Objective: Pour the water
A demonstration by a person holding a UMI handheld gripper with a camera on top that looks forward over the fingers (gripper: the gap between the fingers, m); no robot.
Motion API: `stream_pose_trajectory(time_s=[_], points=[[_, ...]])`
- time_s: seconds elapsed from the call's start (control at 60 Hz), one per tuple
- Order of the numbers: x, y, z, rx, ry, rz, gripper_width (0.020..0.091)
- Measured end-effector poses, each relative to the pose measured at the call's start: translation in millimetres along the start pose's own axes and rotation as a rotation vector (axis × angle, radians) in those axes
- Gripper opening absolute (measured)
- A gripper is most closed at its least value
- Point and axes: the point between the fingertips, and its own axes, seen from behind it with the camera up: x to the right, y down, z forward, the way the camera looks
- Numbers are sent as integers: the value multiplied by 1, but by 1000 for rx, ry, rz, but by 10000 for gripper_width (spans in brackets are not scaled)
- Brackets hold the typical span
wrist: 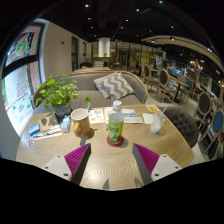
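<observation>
- Standing upright on a dark coaster (116,141) near the middle of the table (100,168), the bottle (116,123) has a white cap and a green label; it is just ahead of the fingers and centred on the gap between them.
- The gripper (111,158) has its fingers spread wide, magenta pads (76,158) facing inward, and nothing is held; the bottle is apart from both.
- A cup (81,122), tan with a pale rim, stands just left of the bottle, also free of the fingers. It looks like the likely vessel to pour into, though that is a judgement.
- Whether the cup holds any water cannot be told.
- Judging by this, the task is barely begun: the bottle is ungrasped, capped and upright, so grasping, lifting, tilting over the cup and setting back all remain.
- Papers (130,116) lie toward the table's far edge, behind the bottle and to its right.
- A leafy plant (56,94) sits at the far left corner, beyond the cup.
- Beyond the table is a sofa (100,85) with a zigzag cushion (113,85).
</observation>
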Motion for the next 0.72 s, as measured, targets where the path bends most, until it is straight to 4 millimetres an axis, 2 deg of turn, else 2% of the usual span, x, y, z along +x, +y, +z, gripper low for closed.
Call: stream_pose_trajectory(time_s=[0.083, 0.15, 0.317, 0.517, 0.6, 0.717], points=[[-8, 9, -42, -15, 0, 5, 849], [-14, 13, -69, -21, -6, 7, 849], [-24, 22, -113, -20, -13, -23, 850], [-20, 26, -134, -11, -14, -37, 853], [-15, 27, -135, -3, 0, -74, 849], [-20, 31, -137, -10, -27, -94, 850]])
